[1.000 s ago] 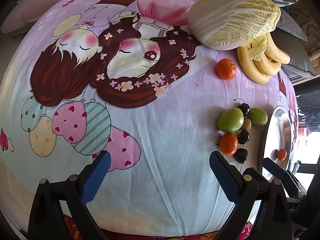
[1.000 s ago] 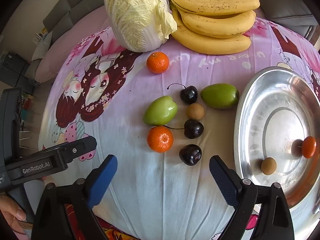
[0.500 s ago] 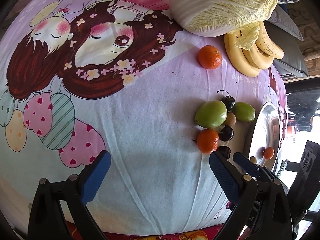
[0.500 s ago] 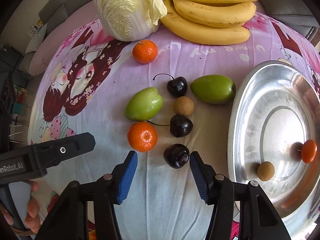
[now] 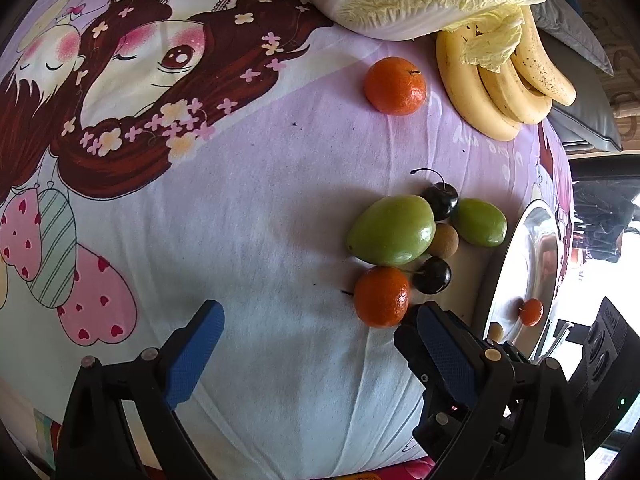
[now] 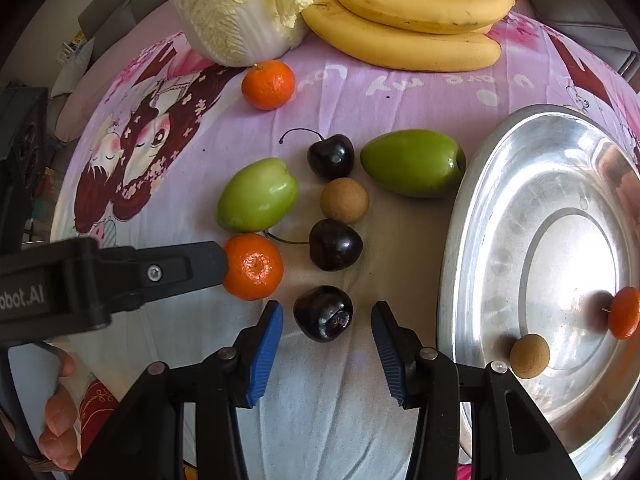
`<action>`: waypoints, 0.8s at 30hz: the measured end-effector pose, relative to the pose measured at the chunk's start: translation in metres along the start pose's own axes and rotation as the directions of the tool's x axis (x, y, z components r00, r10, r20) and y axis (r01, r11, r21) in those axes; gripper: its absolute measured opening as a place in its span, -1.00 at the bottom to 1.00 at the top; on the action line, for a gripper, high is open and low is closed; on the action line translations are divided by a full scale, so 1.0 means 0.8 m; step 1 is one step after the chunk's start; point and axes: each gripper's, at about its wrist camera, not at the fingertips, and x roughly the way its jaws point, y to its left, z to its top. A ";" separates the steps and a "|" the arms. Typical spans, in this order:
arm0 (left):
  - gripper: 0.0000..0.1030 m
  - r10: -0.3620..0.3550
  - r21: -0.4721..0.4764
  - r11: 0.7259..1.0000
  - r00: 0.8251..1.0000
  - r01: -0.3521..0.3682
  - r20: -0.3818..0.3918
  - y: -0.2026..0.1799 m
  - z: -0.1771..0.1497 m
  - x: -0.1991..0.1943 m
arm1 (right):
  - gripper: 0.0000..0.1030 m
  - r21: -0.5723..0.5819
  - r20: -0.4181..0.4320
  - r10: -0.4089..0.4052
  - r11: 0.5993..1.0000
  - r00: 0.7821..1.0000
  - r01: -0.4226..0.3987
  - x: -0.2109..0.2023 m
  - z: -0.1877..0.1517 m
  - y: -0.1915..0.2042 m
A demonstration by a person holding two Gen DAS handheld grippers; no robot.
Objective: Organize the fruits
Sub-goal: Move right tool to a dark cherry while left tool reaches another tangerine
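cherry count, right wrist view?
3, all on the cloth: one with a curled stem farthest from the camera, one in the middle, one between the right gripper's open fingers. None visibly hidden.

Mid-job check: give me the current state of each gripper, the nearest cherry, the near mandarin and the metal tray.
right gripper: jaws just closing around the nearest cherry, pads not yet touching it
left gripper: open, empty
nearest cherry: on the cloth, between the right jaws
near mandarin: on the cloth, left gripper's finger beside it
metal tray: holds one mandarin and one longan
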 end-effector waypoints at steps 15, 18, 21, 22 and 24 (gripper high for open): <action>0.62 0.049 0.030 0.998 0.999 -0.048 -0.022 -0.098 0.018 0.039 | -0.05 -0.043 0.034 -0.098 0.994 0.995 0.099 0.003 -0.004 0.020; 0.60 0.057 0.042 0.998 0.998 -0.056 -0.026 -0.104 0.022 0.041 | -0.05 -0.048 0.045 -0.110 0.993 0.993 0.112 0.004 -0.006 0.025; 0.55 0.064 0.060 0.996 0.998 -0.062 -0.028 -0.113 0.025 0.045 | -0.05 -0.065 0.062 -0.129 0.989 0.990 0.133 0.004 -0.007 0.031; 0.53 0.062 0.066 0.996 0.998 -0.061 -0.027 -0.115 0.026 0.046 | -0.05 -0.065 0.066 -0.131 0.989 0.989 0.135 0.004 -0.007 0.033; 0.48 0.061 0.072 0.996 0.998 -0.059 -0.025 -0.123 0.029 0.050 | -0.05 -0.058 0.078 -0.131 0.989 0.988 0.136 0.006 -0.006 0.036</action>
